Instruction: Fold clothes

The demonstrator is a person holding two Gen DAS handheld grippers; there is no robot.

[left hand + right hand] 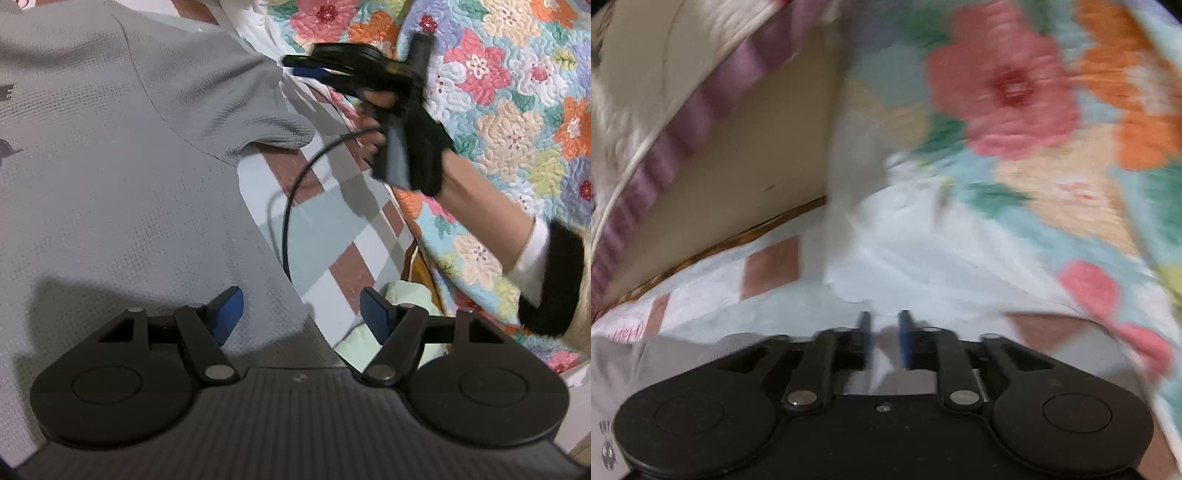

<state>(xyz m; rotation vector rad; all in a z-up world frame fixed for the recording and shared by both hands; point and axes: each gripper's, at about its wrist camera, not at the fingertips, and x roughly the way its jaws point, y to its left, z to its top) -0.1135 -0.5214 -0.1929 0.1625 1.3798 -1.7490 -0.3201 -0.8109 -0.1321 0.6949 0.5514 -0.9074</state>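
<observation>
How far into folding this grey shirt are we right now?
Early. Done: the grey shirt lies spread flat on the checked sheet, no fold visible. In hand: the right gripper sits at the sleeve edge, jaws nearly closed; whether it grips fabric I cannot tell. The left gripper hangs open over the shirt's side edge. Left: the folds themselves.

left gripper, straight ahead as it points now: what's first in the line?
Probably the grey shirt's side edge, or the checked sheet just beside it. The open left gripper straddles that edge; depth is unclear.
</observation>
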